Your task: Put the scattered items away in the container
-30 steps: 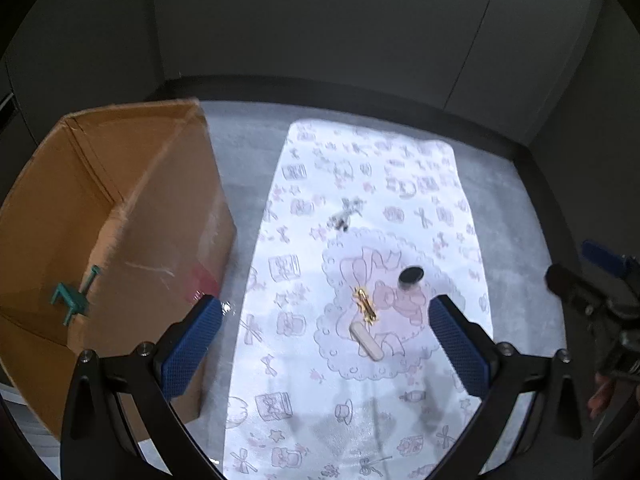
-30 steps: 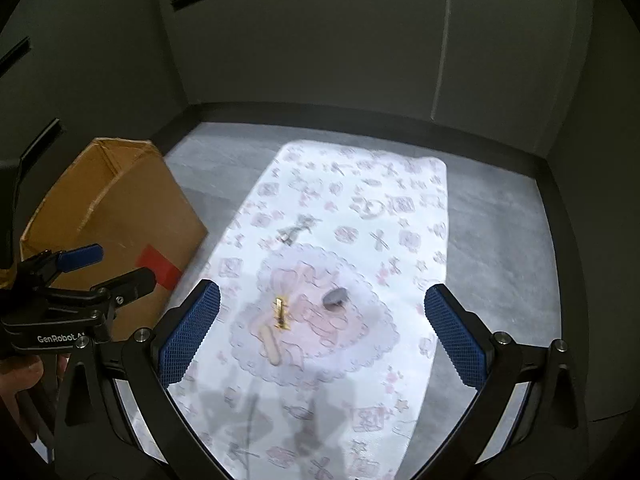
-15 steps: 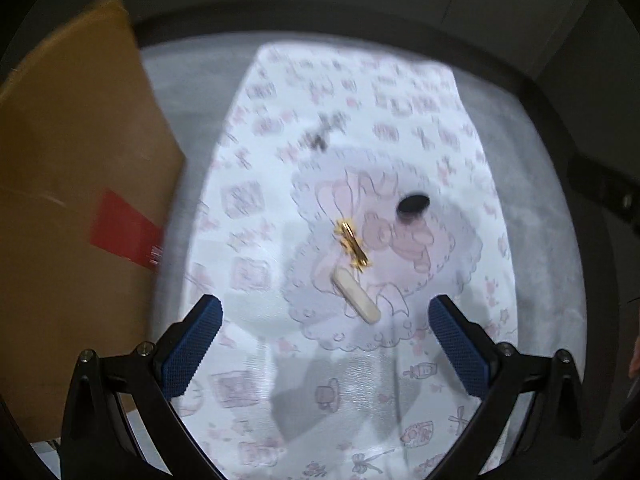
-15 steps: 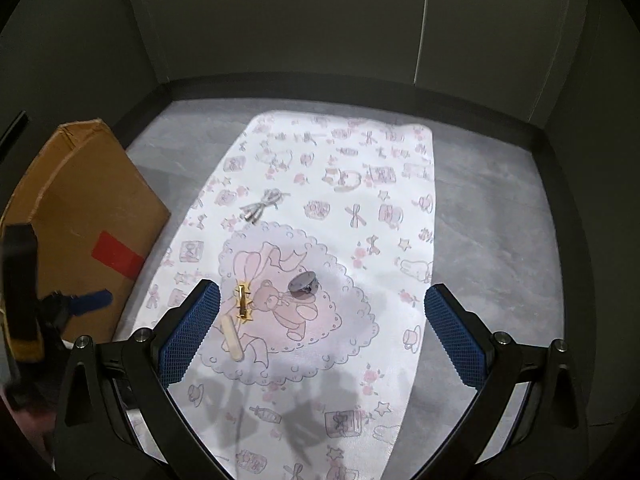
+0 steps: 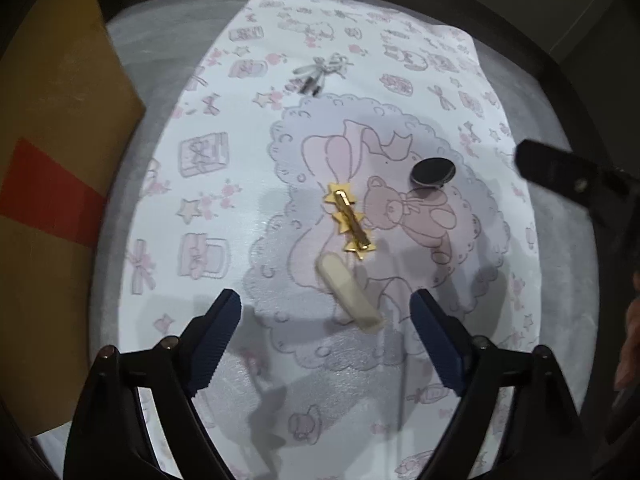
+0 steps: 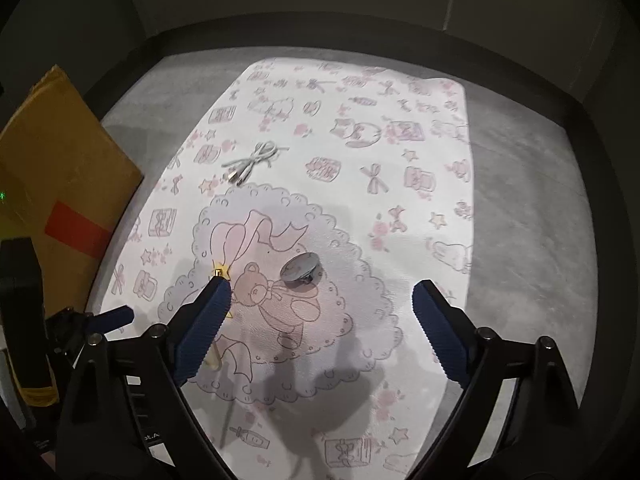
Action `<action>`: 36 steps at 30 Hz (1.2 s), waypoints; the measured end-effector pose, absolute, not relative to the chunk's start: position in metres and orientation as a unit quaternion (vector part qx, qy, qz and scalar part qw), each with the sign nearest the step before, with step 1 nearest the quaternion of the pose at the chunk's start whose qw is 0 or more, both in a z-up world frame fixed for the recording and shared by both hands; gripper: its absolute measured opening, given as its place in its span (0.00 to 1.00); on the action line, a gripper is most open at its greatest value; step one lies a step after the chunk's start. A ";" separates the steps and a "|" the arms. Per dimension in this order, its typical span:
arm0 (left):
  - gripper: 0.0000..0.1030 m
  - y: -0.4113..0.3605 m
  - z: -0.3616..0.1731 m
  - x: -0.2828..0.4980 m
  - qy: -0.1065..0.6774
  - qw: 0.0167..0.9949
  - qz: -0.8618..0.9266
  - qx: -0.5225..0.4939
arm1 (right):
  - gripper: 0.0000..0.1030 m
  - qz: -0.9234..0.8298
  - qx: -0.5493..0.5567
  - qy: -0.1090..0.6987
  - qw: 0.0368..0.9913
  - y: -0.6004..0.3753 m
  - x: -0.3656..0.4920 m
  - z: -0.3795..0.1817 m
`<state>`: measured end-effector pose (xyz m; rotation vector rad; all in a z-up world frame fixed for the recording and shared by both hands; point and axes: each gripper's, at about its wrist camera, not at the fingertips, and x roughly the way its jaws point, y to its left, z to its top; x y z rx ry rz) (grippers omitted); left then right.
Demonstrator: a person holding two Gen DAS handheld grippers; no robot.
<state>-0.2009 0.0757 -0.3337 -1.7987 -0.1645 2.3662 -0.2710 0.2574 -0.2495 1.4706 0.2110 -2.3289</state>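
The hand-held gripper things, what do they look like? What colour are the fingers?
Each hand-held gripper, left and right, has two black arms that spread like a V, with round silver bolts. The fingers are covered in dark blue ribbed pads. In the right wrist view, the left one's body has small white lettering, too small to read.

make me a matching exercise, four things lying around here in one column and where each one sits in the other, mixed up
Things:
1. cable
2. gold clip
3. dark disc
4. cardboard box

Places:
a. beside the printed bear's head
b. on the grey floor, left of the mat
c. on the mat's far part, beyond the scalloped picture
d. just beyond the cream stick

Pairs: 1-c, 2-d, 3-a, 4-b
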 end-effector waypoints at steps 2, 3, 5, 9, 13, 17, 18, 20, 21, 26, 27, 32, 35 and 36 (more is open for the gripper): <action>0.78 0.079 -0.337 -0.204 -0.056 0.083 0.792 -0.602 | 0.89 -0.825 0.527 0.080 0.189 0.262 -0.274 -0.256; 0.75 0.081 -0.339 -0.206 -0.055 0.084 0.790 -0.605 | 0.88 -0.824 0.529 0.081 0.189 0.265 -0.277 -0.258; 0.64 0.085 -0.344 -0.209 -0.053 0.085 0.786 -0.611 | 0.87 -0.822 0.533 0.082 0.185 0.278 -0.285 -0.262; 0.55 0.090 -0.352 -0.212 -0.047 0.088 0.779 -0.619 | 0.84 -0.816 0.544 0.067 0.182 0.305 -0.305 -0.265; 0.48 0.091 -0.357 -0.212 -0.045 0.089 0.777 -0.621 | 0.84 -0.814 0.548 0.066 0.182 0.332 -0.323 -0.263; 0.26 0.086 -0.355 -0.211 -0.048 0.098 0.783 -0.612 | 0.84 -0.807 0.559 0.067 0.182 0.334 -0.335 -0.273; 0.25 0.083 -0.355 -0.211 -0.050 0.098 0.784 -0.611 | 0.81 -0.804 0.563 0.066 0.181 0.333 -0.337 -0.277; 0.23 0.078 -0.355 -0.211 -0.055 0.102 0.785 -0.608 | 0.77 -0.799 0.570 0.066 0.182 0.332 -0.341 -0.283; 0.23 0.075 -0.355 -0.211 -0.059 0.106 0.784 -0.608 | 0.76 -0.797 0.573 0.067 0.182 0.331 -0.343 -0.286; 0.16 0.061 -0.357 -0.208 -0.085 0.125 0.774 -0.614 | 0.57 -0.786 0.583 0.077 0.189 0.321 -0.348 -0.298; 0.16 0.061 -0.357 -0.207 -0.088 0.127 0.772 -0.616 | 0.52 -0.785 0.584 0.079 0.189 0.318 -0.348 -0.300; 0.15 0.060 -0.359 -0.206 -0.097 0.137 0.766 -0.620 | 0.25 -0.777 0.593 0.094 0.191 0.307 -0.348 -0.311; 0.15 0.059 -0.359 -0.207 -0.099 0.140 0.764 -0.623 | 0.24 -0.778 0.590 0.094 0.194 0.307 -0.346 -0.311; 0.15 0.059 -0.360 -0.207 -0.100 0.140 0.763 -0.623 | 0.23 -0.779 0.589 0.094 0.195 0.307 -0.346 -0.311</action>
